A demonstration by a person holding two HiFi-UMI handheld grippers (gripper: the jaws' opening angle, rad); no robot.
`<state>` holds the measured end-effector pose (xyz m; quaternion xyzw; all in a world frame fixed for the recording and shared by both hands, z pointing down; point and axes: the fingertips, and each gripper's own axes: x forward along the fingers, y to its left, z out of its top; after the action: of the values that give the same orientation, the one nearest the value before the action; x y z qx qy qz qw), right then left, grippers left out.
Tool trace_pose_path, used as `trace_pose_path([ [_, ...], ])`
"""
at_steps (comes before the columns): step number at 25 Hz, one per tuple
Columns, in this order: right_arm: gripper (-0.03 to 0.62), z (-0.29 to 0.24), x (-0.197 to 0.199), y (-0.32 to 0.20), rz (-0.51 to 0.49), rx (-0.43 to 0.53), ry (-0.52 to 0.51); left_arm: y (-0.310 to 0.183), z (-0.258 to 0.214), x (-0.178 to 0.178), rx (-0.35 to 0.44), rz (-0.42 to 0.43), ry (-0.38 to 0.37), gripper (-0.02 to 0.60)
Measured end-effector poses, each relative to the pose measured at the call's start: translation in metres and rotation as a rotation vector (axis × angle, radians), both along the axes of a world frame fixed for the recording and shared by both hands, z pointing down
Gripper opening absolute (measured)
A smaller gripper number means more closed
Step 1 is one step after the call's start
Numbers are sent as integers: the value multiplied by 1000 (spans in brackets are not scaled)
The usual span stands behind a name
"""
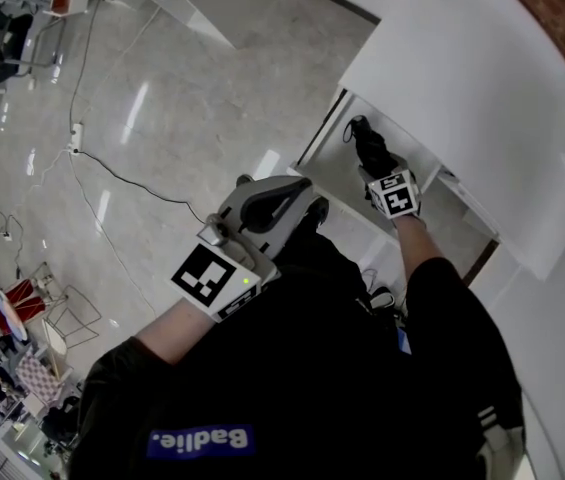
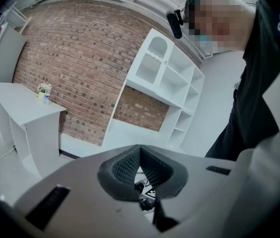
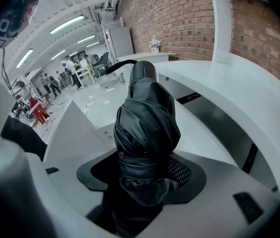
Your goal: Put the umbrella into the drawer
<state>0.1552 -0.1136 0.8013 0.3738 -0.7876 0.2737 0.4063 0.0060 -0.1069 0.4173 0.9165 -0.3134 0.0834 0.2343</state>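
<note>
Umbrella [image 3: 147, 128] clamped in right hand-held gripper [image 3: 144, 175] jaws, over open drawer [image 1: 327, 173].

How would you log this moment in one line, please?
right gripper: shut on folded black fabric umbrella | position: at open white drawer | left gripper: shut, empty

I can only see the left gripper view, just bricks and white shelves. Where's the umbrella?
Observer: The right gripper is shut on the black folded umbrella.
Operator: Is it in the drawer?
Observer: Not dropped in yet. The head view shows it held over the open white drawer.
Operator: And my other one?
Observer: The left gripper hangs left of the drawer, above the shiny floor.
</note>
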Motion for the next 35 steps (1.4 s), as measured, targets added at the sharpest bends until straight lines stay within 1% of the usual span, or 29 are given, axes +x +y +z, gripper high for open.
trace_pose_path([
  [8, 281, 45, 4, 13, -19, -96, 48, 9, 6, -9, -36, -23, -38, 2],
  [12, 281, 67, 8, 16, -26, -132, 91, 13, 14, -12, -45, -28, -49, 2],
  [20, 281, 103, 16, 28, -14, -219, 137, 17, 20, -17, -61, -49, -76, 2],
  [25, 282, 109, 16, 23, -9, -219, 144, 23, 21, -21, -71, -65, -89, 2],
  [29, 282, 117, 11, 28, 1, -265, 132, 27, 24, -22, -78, -63, -100, 2],
  [35, 288, 119, 15, 19, 3, -244, 197, 30, 27, -18, -91, -53, -108, 2],
])
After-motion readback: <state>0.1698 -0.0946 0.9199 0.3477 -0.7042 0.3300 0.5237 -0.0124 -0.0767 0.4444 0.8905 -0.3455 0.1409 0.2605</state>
